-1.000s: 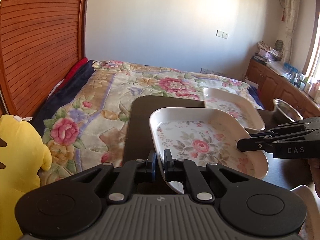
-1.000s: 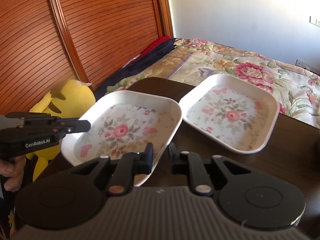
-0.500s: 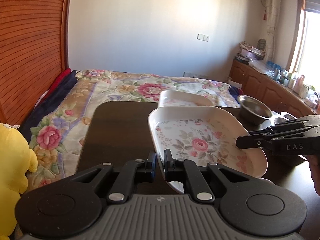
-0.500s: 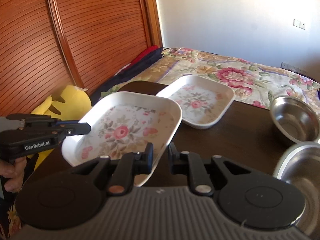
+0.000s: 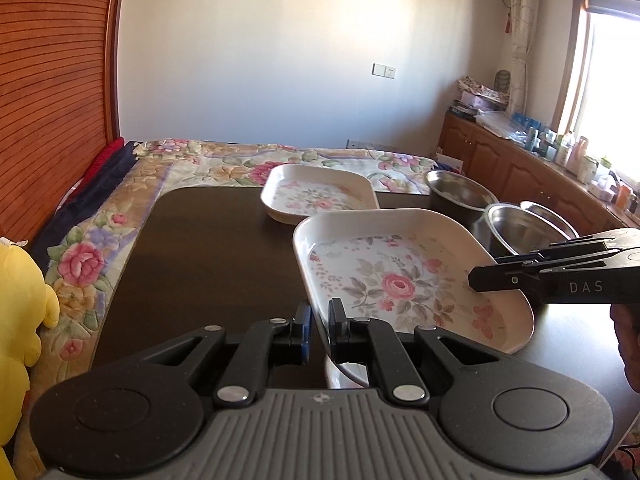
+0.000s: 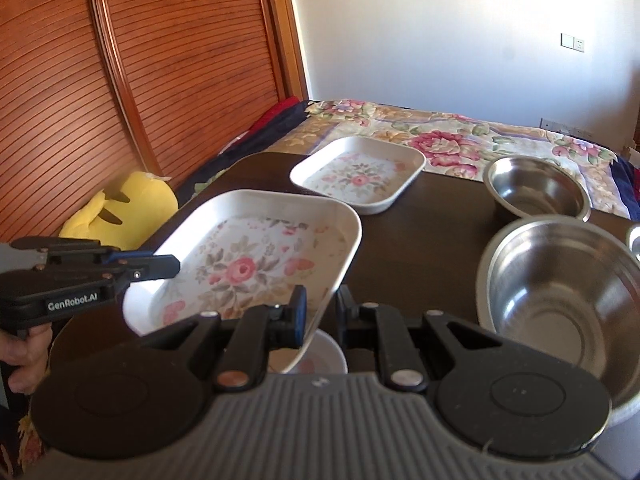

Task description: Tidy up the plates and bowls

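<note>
Surroundings: dark desk point(image 5: 208, 248) set against a bed point(image 5: 188, 168) with a floral cover; yellow plush toy point(image 6: 132, 200) at the desk's left edge, slatted wooden panel point(image 6: 140, 60) behind it. Second floral plate point(image 6: 358, 174) lies flat toward the far edge. Three steel bowls stand on the right: far bowl point(image 6: 538, 192), near bowl point(image 6: 560, 296), and a third bowl point(image 5: 550, 216) whose rim just shows. Near bowl sits just beside the raised plate's right edge. A white dish point(image 6: 320, 356) is partly visible beneath, mostly hidden by the tools.

Held floral plate point(image 5: 404, 280): white, rounded-rectangular, raised rim, pink rose in the middle with grey-green leaves, smaller pink blossoms around. It hangs above the desk, tilted.

Left tool point(image 5: 319, 320) clenched on the plate's near-left rim. Right tool point(image 6: 321, 310) grips the opposite rim, one finger inside, one outside. A hand point(image 6: 24, 348) holds the left tool's handle.
</note>
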Available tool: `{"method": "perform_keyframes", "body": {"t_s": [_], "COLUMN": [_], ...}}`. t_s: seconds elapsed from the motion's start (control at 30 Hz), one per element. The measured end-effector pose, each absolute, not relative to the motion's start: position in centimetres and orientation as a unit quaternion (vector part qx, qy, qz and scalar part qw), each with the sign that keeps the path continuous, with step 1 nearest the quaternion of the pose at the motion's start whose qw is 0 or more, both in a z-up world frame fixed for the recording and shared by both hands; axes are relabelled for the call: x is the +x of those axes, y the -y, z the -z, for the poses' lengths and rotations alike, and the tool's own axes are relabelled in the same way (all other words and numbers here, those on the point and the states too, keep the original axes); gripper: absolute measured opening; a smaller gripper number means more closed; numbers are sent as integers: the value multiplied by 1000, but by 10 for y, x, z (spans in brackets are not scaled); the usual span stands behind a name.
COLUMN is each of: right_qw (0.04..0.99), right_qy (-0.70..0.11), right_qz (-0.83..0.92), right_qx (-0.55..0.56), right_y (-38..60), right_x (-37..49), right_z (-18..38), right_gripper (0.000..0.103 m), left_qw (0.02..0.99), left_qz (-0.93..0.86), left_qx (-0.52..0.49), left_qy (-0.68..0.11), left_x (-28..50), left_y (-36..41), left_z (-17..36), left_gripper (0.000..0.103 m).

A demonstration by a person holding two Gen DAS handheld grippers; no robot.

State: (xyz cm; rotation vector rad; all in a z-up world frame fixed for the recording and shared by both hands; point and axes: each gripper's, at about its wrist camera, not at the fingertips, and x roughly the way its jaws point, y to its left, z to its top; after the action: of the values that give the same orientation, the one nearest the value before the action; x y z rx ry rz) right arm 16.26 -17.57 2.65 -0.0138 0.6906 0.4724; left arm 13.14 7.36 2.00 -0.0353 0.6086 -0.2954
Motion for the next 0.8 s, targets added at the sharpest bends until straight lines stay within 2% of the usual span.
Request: {"method": "perform_keyframes", "body": {"t_s": [0.8], "right_qw": [919], "right_qy": [-321], "right_qz": [-224], "right_qx": [44], "right_y": [203], "right_x": [103], "right_z": [0], "right_gripper": [17], "left_qw": [943], "left_qz": [155], "left_qx": [-29], "left_qy": [-294], "left_x": [67], "left_y": [-59], "left_z": [0], "left_gripper": [10]}}
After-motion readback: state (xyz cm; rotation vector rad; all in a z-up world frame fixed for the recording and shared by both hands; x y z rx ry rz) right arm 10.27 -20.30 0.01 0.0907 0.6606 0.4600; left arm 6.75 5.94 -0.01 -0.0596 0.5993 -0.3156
